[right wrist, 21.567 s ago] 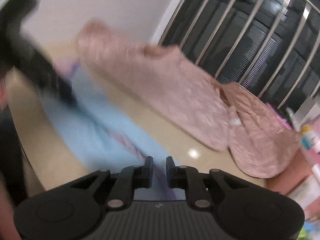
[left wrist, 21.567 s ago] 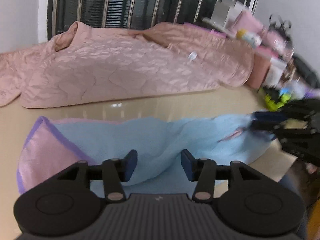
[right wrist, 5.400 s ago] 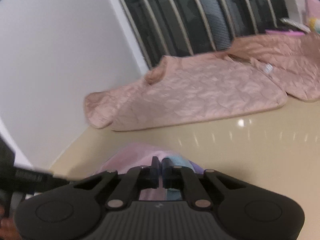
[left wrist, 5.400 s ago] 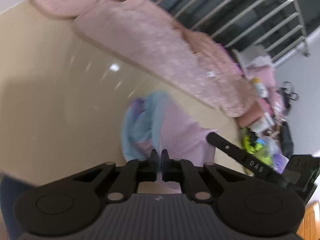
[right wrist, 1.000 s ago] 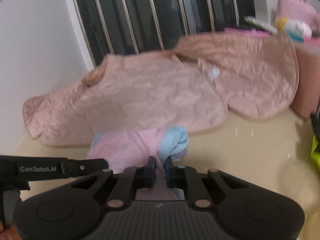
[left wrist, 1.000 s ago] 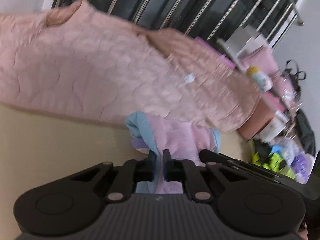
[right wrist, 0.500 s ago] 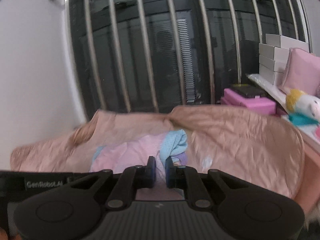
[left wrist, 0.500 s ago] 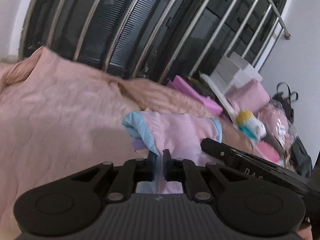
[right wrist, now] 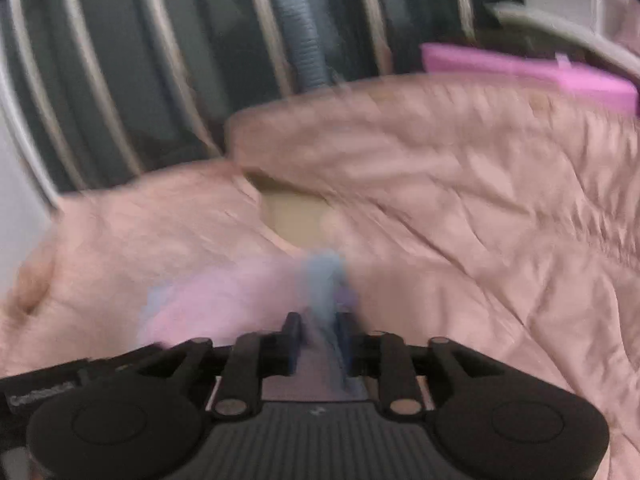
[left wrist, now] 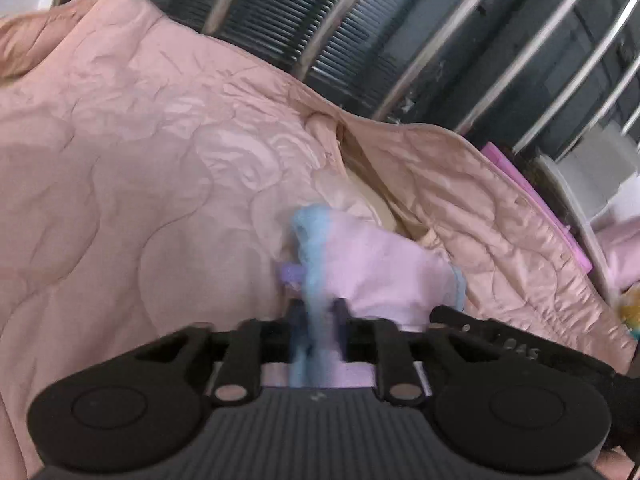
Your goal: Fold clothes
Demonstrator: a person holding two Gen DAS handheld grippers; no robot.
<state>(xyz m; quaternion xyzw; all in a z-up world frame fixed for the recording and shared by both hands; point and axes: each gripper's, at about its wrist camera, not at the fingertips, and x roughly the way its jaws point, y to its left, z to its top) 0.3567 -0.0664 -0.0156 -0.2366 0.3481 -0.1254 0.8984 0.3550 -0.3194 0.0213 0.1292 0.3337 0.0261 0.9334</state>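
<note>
Beige surface (right wrist: pixel 294 216) glimpsed through gap, pink quilted blanket (left wrist: pixel 132 184) spread over it

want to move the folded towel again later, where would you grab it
Grip the folded towel by its thick blue folded edge nearest the camera, coming in from the near side as the left gripper and right gripper do now; there the layers bunch together, so one pinch holds all.

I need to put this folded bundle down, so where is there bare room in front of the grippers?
Little is bare. The pink quilted blanket fills most of both views, right up to the barred window. One small beige patch of surface shows in the gap between its folds. The right edge is crowded by a magenta box. The folded pink-and-blue garment hangs over the quilt.
</note>
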